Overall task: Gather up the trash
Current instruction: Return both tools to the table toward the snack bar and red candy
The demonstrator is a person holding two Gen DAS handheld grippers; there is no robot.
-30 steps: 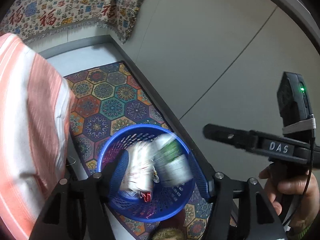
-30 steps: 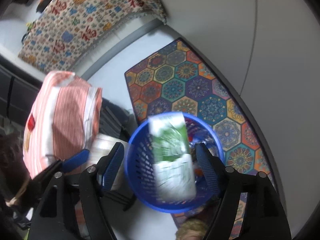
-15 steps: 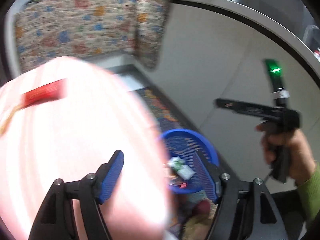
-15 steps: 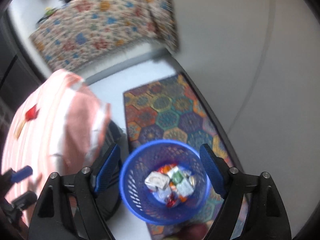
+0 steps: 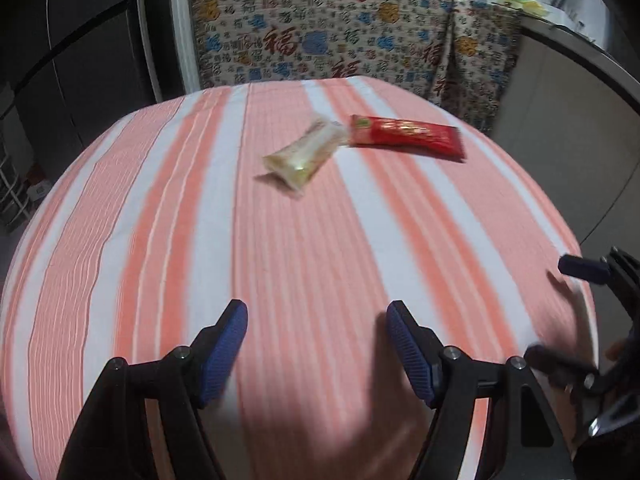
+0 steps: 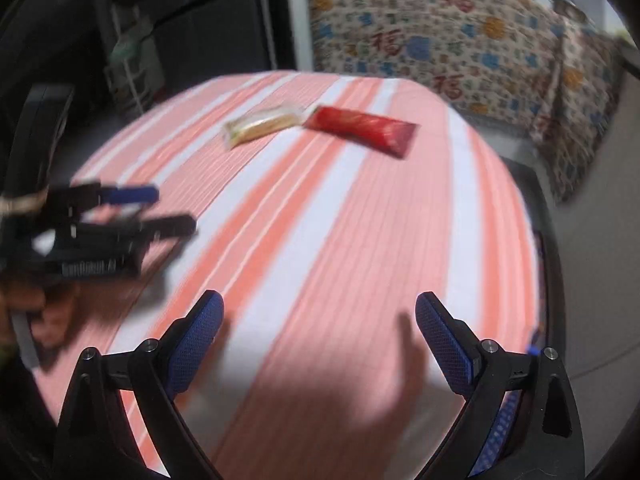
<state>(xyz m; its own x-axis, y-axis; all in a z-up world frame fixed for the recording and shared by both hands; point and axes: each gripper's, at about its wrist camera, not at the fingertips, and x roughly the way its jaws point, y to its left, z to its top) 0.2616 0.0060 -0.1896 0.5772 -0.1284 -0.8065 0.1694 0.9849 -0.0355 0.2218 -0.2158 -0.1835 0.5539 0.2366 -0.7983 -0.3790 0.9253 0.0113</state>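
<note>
Since the pale wrapper [image 5: 306, 155] and red wrapper [image 5: 406, 137] lie end to end, well ahead of both sets of jaws on the striped counter [image 5: 280, 280], take one each: left gripper [image 5: 316, 350] and right gripper [image 6: 320, 340], both released and empty, the right's jaws having just widened, should descend flat and pinch across each wrapper.

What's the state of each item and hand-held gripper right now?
Left hand-held gripper: open, empty; its jaws have just been opening.
Right hand-held gripper: open wide, empty; its jaws have just been opening.
Red wrapper: lying flat on the striped tablecloth, not picked up.
Clear yellowish wrapper: lying flat, one end by the red wrapper's end.
</note>
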